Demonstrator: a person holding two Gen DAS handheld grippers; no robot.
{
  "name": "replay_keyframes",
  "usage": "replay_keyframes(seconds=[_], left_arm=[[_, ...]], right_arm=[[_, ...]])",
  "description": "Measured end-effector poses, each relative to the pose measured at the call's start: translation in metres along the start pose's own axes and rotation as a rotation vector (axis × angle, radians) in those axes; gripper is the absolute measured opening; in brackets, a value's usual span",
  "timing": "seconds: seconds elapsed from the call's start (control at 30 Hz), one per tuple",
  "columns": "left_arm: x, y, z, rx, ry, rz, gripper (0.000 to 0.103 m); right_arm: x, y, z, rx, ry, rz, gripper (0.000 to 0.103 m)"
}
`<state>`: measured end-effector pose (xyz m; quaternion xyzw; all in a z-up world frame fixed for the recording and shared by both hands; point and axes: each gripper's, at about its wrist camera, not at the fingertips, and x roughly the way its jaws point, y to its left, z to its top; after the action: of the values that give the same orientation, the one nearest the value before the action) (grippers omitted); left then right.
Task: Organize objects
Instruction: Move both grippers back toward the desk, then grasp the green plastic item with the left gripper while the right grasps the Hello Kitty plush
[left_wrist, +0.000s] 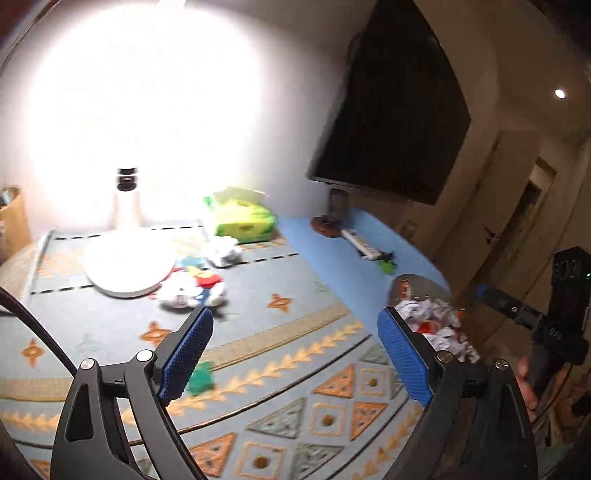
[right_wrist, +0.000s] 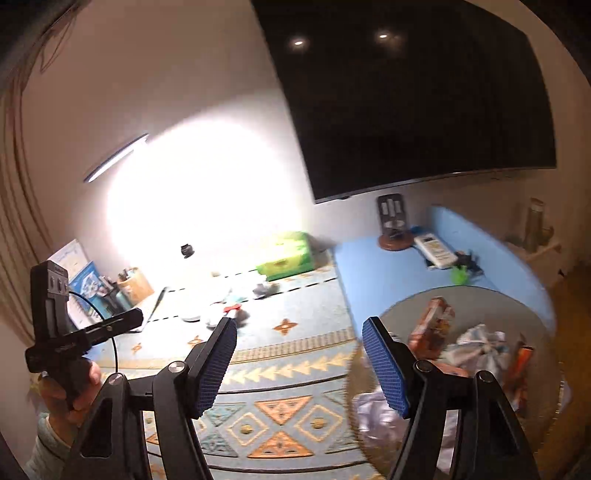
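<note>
We see the small toy (left_wrist: 192, 291) lying on the patterned cloth (left_wrist: 258, 332), ahead of the left claw (left_wrist: 295, 354) and a bit left of its gap, well apart from the pads. It's a blurry heap: white body w/ red, yellow and blue bits. In the right wrist view the same toy (right_wrist: 227, 314) sits just past the tip of the right claw's (right_wrist: 299, 363) left finger; touching or not, can't tell from the blur. A crumpled white wad (left_wrist: 223, 251) lies behind it, near a green tissue pack (left_wrist: 243, 219). A green scrap (left_wrist: 201, 376) lies on the cloth just beside the left claw's left pad (left_wrist: 184, 354).

Left claw: jaws wide apart, nothing btwn them. Right claw: jaws apart too, nothing gripped.

A round bin (right_wrist: 480, 354) stands at the right, beside the table edge, full of crumpled paper and orange wrappers; the right claw's right finger overlaps its near rim in the view.

Writing: none legible; tissue pack print and wrapper print too blurred.

Further out: a white round lamp base (left_wrist: 129, 273) left of the toy, a white remote (right_wrist: 434, 251) on the blue mat (right_wrist: 388, 280), a dark TV (right_wrist: 424, 103) on the wall. A hand (right_wrist: 70, 398) grips the other claw's handle.
</note>
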<state>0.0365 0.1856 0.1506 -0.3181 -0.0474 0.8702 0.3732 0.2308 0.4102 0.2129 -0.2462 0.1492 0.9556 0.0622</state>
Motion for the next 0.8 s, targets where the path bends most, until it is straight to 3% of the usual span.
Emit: replay_keyframes(seconds=[0.1, 0.23, 0.3, 0.47, 0.53, 0.63, 0.73, 0.8], left_arm=[[-0.003, 0.040, -0.012, -0.069, 0.014, 0.082, 0.101], [0.036, 0.074, -0.047, -0.054, 0.159, 0.212, 0.101], [0.059, 0.076, -0.060, -0.010, 0.221, 0.224, 0.101], [0.100, 0.075, -0.065, 0.066, 0.292, 0.194, 0.101], [0.113, 0.078, -0.064, 0.073, 0.313, 0.213, 0.092], [0.109, 0.075, -0.063, 0.097, 0.301, 0.160, 0.048], [0.096, 0.086, -0.065, 0.035, 0.266, 0.125, 0.045], [0.081, 0.095, -0.062, -0.013, 0.194, 0.115, 0.045]], right_arm=[[0.034, 0.034, -0.004, -0.035, 0.041, 0.043, 0.072], [0.086, 0.060, -0.013, -0.049, 0.152, 0.053, 0.072], [0.110, 0.065, -0.016, -0.041, 0.212, 0.060, 0.072], [0.156, 0.074, -0.011, -0.063, 0.278, 0.028, 0.072], [0.175, 0.078, -0.006, -0.077, 0.283, 0.031, 0.073], [0.209, 0.087, 0.000, -0.097, 0.291, 0.006, 0.088], [0.244, 0.102, -0.001, -0.178, 0.294, -0.059, 0.089], [0.269, 0.111, -0.005, -0.224, 0.323, -0.082, 0.089]])
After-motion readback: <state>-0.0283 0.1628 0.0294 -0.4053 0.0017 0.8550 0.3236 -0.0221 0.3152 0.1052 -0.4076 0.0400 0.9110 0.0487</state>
